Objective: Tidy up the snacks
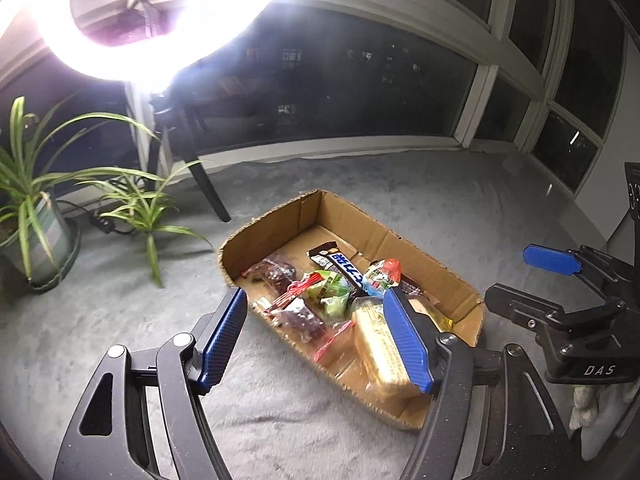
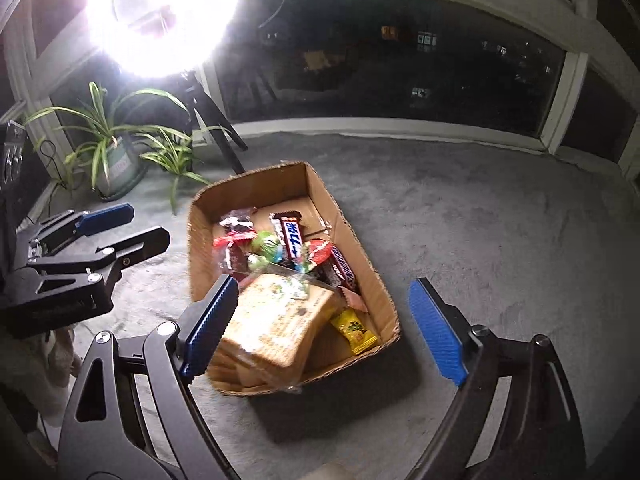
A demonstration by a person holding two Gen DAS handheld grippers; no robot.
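An open cardboard box sits on grey carpet and holds several snacks: a bagged bread loaf, a dark chocolate bar with blue lettering, a green candy pack, dark red packets and a yellow sachet. My left gripper is open and empty, hovering over the box's near end. My right gripper is open and empty, above the bread. Each gripper shows at the edge of the other's view.
A potted spider plant stands at the left by the window. A ring light on a tripod stands behind the box. Grey carpet stretches right to the window wall.
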